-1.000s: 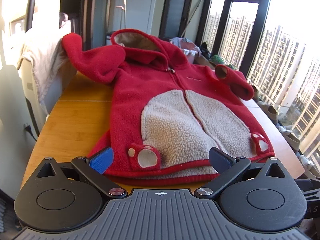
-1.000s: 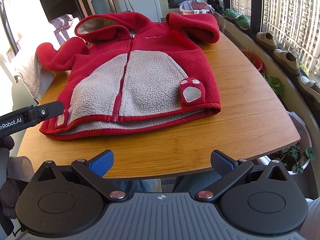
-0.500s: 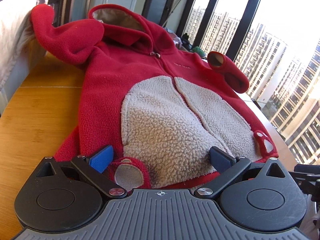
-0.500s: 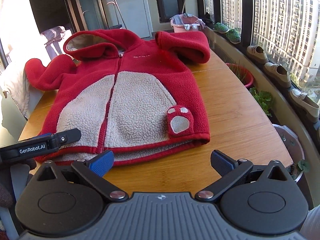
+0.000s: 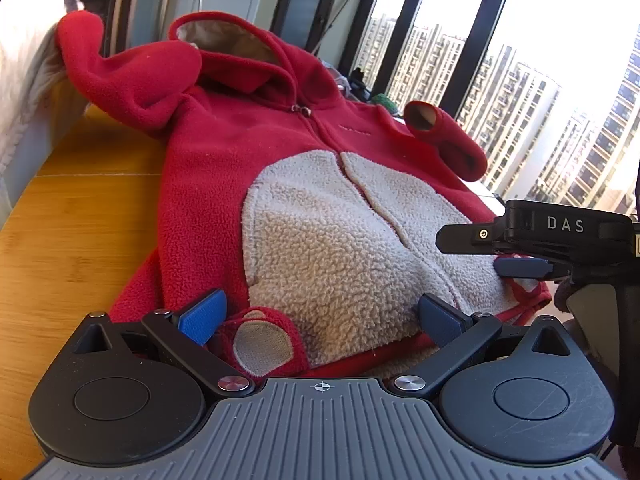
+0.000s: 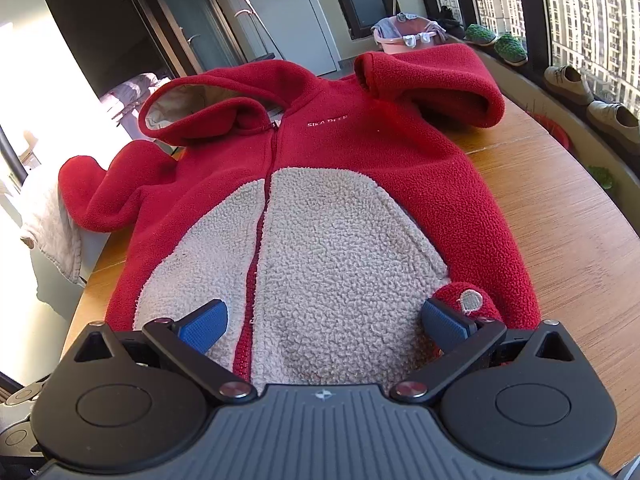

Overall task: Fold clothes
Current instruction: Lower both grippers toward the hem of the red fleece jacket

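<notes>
A red fleece hooded jacket (image 5: 224, 168) (image 6: 404, 148) with a beige fuzzy belly lies face up and zipped on the wooden table (image 5: 68, 232) (image 6: 568, 216). My left gripper (image 5: 320, 316) is open over the hem's left corner, with a paw-print patch (image 5: 260, 344) between its blue pads. My right gripper (image 6: 324, 322) is open over the hem near the zipper, its right pad beside the other paw patch (image 6: 470, 304). In the left wrist view the right gripper (image 5: 524, 264) shows at the far side of the hem. Both sleeves are bent up near the hood.
A pale cloth (image 6: 48, 216) hangs over something at the table's left edge. Shoes (image 6: 568, 84) and green slippers (image 6: 496, 40) line the window ledge on the right. A pink basin with laundry (image 6: 404, 36) stands behind the table. The table's right edge is curved.
Both grippers moved forward and down onto the jacket's hem. The right gripper, earlier short of the table edge, now sits over the fleece belly and appears in the left wrist view.
</notes>
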